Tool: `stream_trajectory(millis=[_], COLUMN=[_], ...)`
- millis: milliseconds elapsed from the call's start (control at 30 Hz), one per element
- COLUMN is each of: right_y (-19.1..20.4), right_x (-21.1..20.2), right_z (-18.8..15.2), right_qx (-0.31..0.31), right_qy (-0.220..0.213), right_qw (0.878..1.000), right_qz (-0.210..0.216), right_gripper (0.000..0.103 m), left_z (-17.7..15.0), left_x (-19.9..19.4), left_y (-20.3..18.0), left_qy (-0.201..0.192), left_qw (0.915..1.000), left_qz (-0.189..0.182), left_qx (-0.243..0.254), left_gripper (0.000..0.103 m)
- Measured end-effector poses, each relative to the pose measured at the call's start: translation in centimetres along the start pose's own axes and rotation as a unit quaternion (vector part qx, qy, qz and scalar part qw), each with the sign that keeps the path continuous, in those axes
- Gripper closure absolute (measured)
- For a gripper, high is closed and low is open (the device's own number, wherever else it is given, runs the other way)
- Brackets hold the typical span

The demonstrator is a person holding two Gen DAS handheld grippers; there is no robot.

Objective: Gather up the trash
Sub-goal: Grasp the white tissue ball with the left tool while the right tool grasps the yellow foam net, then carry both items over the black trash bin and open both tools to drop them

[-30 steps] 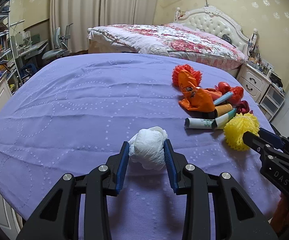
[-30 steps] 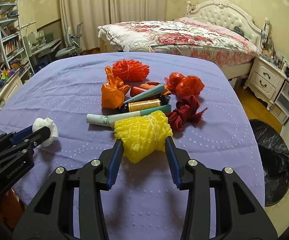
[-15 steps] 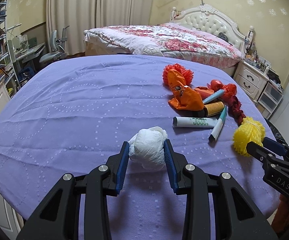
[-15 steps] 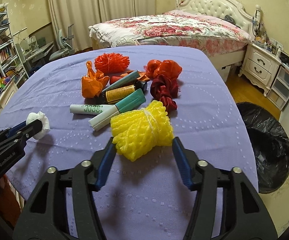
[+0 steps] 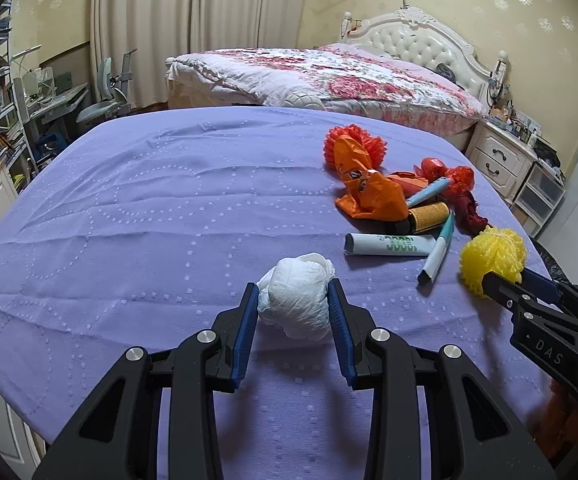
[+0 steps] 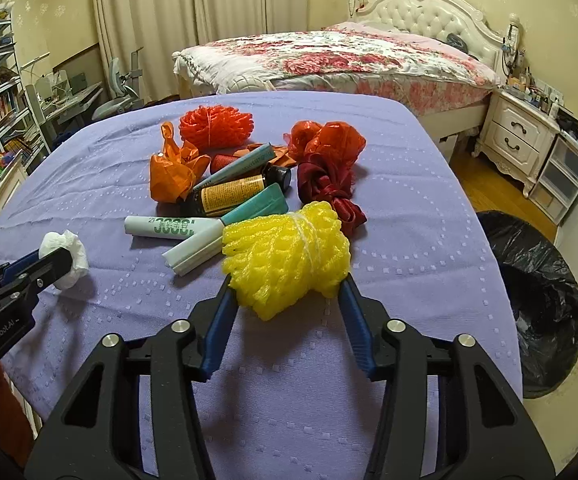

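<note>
Left hand-held gripper (image 5: 293,312) clamped on the white tissue wad (image 5: 297,300); right hand-held gripper (image 6: 287,300) closed around the yellow foam net (image 6: 285,256), both above the purple worktop (image 6: 409,208). Best carried to the black bin bag (image 6: 537,296), grip kept firm, released only over its mouth.

Your left gripper (image 5: 292,304) and right gripper (image 6: 287,294) are showing black frames, blue pads inside the fingers (image 5: 245,330), and round silver screws; white letters are showing on their sides.
</note>
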State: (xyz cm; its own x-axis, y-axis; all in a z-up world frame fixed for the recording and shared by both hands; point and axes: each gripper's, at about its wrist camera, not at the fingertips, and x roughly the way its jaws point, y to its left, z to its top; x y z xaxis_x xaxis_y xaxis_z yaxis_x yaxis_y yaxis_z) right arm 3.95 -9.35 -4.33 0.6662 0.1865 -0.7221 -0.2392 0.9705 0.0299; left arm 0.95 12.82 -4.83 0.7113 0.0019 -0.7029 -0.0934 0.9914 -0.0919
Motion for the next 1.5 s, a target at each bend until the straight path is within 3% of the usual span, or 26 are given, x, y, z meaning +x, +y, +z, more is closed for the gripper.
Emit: stream_trajectory(millis=[367, 600, 900, 1167, 1500], right_y=[-4.8, -10.2, -17.7, -22.0, -25.5], right_x=[-4.0, -5.7, -6.0, -4.9, -3.1], right_z=[0.5, 0.3, -1.0, -1.7, -2.0], right_qx=[0.033, 0.060, 0.122, 0.154, 0.194], right_qy=[-0.041, -0.053, -0.051, -0.042, -0.033], right_qw=[0.998, 0.991, 0.980, 0.972, 0.964], right_qz=[-0.045, -0.104, -0.148, -0.175, -0.180], right_gripper=[0.059, 0.059, 0.059, 0.058, 0.058], left_z=[0.9, 2.2, 2.7, 2.6, 2.7], left_x=[-0.8, -0.5, 1.4, 4.3, 6.7], left_y=[-5.1, -11.2, -20.5, -26.4, -30.9], left_qy=[-0.014, -0.022, -0.021, -0.004, 0.008], left_qw=[0.9984, 0.9931, 0.9822, 0.9762, 0.9699], left_qz=[-0.038, -0.082, -0.128, -0.139, -0.141], left_qx=[0.041, 0.081, 0.135, 0.167, 0.199], left_gripper=[0.067, 0.067, 0.067, 0.067, 0.067])
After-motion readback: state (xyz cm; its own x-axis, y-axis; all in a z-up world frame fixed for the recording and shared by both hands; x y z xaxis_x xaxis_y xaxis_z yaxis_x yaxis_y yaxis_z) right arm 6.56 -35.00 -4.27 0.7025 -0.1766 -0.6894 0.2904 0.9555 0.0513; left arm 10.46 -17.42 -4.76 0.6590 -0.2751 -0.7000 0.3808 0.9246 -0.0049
